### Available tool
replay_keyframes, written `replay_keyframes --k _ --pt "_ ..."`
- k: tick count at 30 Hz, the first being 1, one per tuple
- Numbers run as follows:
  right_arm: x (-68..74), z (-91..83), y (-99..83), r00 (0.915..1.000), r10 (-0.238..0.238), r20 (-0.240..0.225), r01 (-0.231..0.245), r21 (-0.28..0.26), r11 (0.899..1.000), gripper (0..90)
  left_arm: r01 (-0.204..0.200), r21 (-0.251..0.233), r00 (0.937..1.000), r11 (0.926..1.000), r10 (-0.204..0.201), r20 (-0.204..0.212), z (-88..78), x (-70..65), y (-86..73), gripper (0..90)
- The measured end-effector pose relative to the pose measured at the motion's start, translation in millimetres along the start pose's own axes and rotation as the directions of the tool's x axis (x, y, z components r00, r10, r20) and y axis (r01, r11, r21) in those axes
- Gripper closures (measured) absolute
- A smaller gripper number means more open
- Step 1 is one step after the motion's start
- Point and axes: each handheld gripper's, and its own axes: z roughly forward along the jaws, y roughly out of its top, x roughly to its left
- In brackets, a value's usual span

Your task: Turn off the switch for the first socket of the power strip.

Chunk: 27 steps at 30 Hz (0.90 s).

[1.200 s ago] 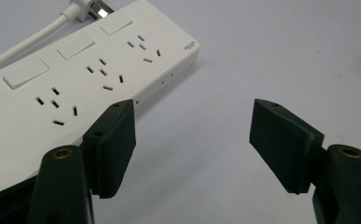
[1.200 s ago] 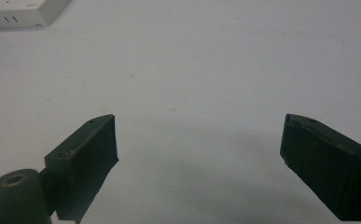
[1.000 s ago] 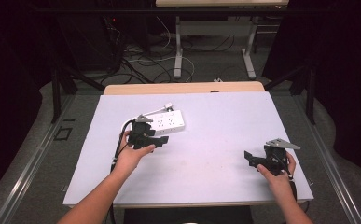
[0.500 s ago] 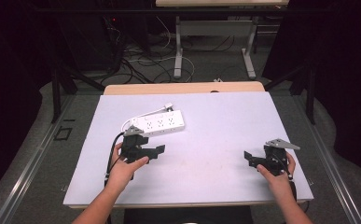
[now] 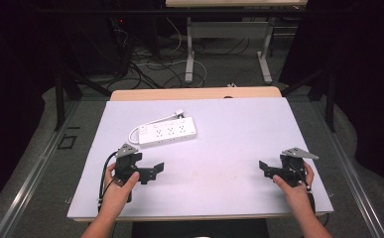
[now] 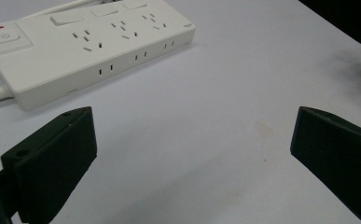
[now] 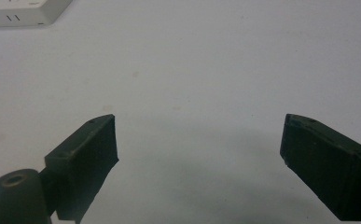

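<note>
- Here is the white rectangular counter (image 5: 239, 129) from above, pale matte top with a strip of tan wood along its far edge at 12 o'clock.
- A white plastic power strip (image 5: 168, 133) with a row of sockets lies flat at about 10 o'clock from the counter's centre, long side running left to right, and its white cord (image 5: 152, 123) loops round behind it to a plug (image 5: 179, 113) near the far end.
- In the left gripper view the power strip (image 6: 82, 44) sits at 11 o'clock, with a grey power button under a small red mark on its left end, and sockets on top and along the near side.
- The black left gripper (image 5: 150, 172) is down at 8 o'clock, held in a hand (image 5: 119, 191), its fingers spread wide with only bare counter between them; it stands near the power strip but apart from it.
- The black right gripper (image 5: 269, 169) is out at 4 o'clock, held in the other hand (image 5: 291, 187), well apart from the power strip.
- In the right gripper view the fingers (image 7: 87, 154) are spread wide over bare counter, gripping nothing, and a corner of the power strip (image 7: 22, 11) peeks in at the top left.
- Beyond the counter at 12 o'clock, dark cables (image 5: 145, 59) lie tangled on the floor beside grey metal table legs (image 5: 189, 49).
</note>
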Motion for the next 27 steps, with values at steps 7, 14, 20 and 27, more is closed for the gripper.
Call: replay_keyframes --k 7,14,20,27 --pt "0.5 -0.1 0.2 1.0000 0.000 -0.001 0.000 0.000 1.000 10.4 0.003 -0.007 0.9985 1.0000 -0.003 -0.055 -12.0 11.3 -12.0 0.2" --pt "0.4 -0.2 0.1 1.0000 -0.003 -0.001 0.003 -0.002 1.000 10.4 0.020 -0.035 0.9929 0.9992 -0.024 -0.116 -23.0 26.7 -23.0 0.2" --pt "1.4 0.0 0.4 1.0000 -0.005 -0.003 0.005 0.002 1.000 10.4 0.051 -0.074 0.9870 0.9960 -0.061 -0.148 -27.4 43.5 -27.9 0.2" --pt "1.5 0.9 0.3 0.9999 -0.009 -0.007 0.009 0.006 1.000 10.4 0.089 -0.080 0.9825 0.9929 -0.100 -0.157 -26.0 56.8 -33.2 0.2"
